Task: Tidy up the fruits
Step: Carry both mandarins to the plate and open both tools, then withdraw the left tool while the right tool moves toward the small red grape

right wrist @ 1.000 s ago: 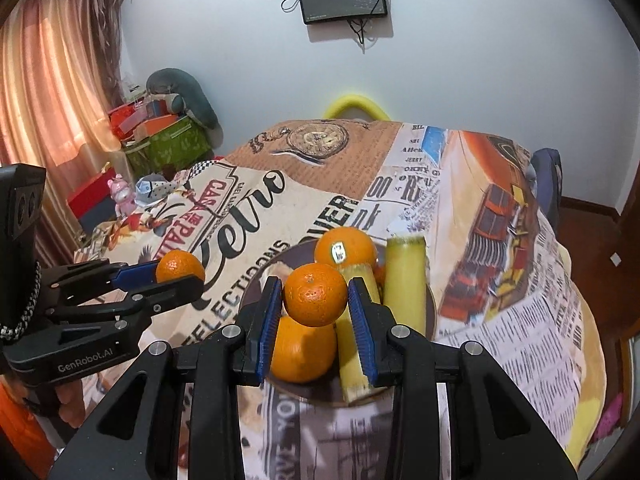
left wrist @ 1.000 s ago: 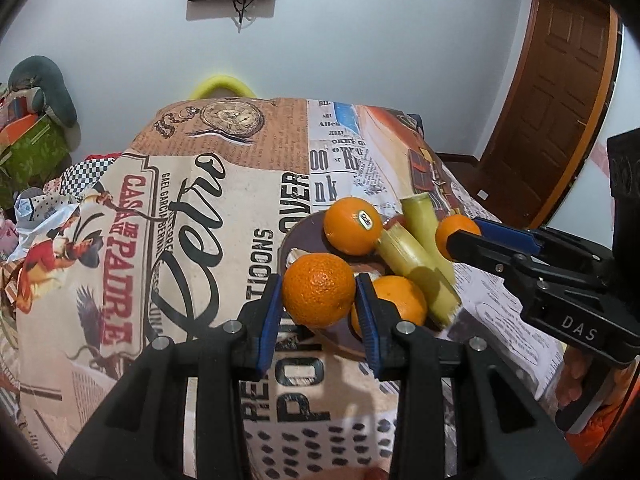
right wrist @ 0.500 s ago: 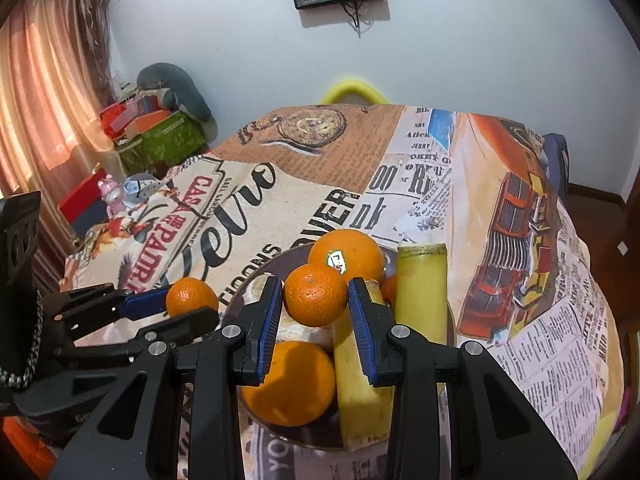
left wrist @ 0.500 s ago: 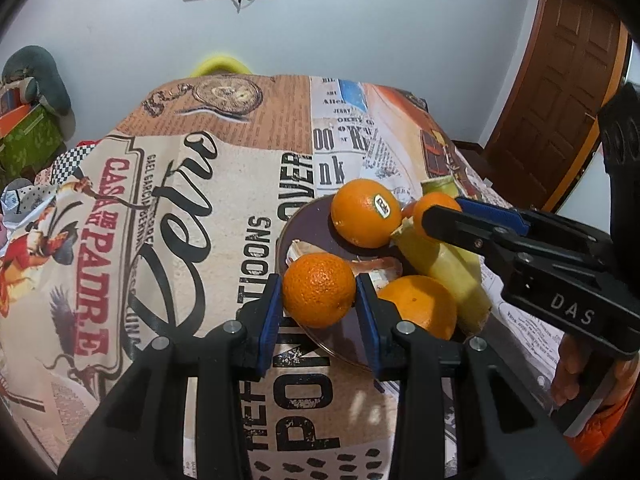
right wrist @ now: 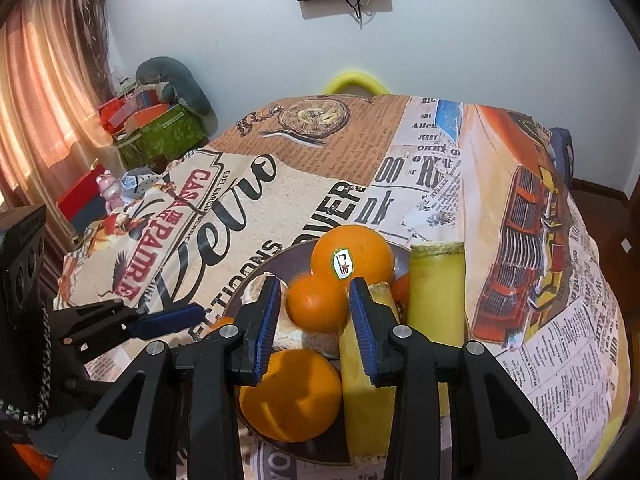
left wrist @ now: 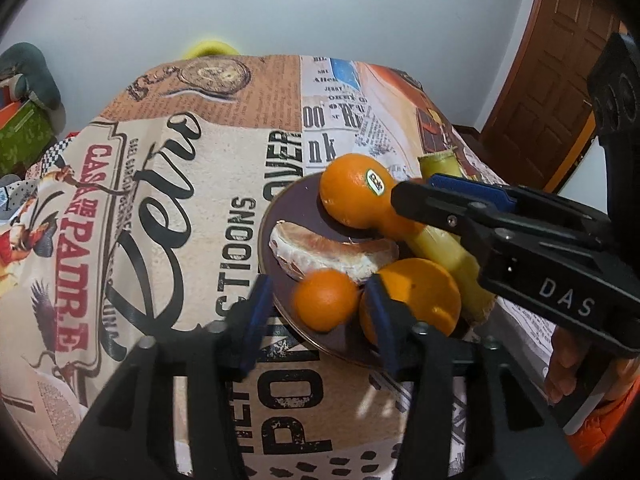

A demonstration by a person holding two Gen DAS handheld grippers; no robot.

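A small mandarin (left wrist: 325,300) sits on the near rim of the dark plate (left wrist: 280,216), beside a peeled segment (left wrist: 328,254); the left gripper (left wrist: 318,314) has its fingers spread clear of it; the right gripper (right wrist: 314,322), fingers also parted, brackets another mandarin (right wrist: 316,304) under the stickered orange (right wrist: 352,260); all on the newsprint-covered worktop (left wrist: 192,200).

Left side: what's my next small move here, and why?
Probably lift the left gripper straight up and back. Its fingers are spread, with a visible gap beside the small round orange. The orange seems to rest on the near edge of the dark round plate, so it looks released.
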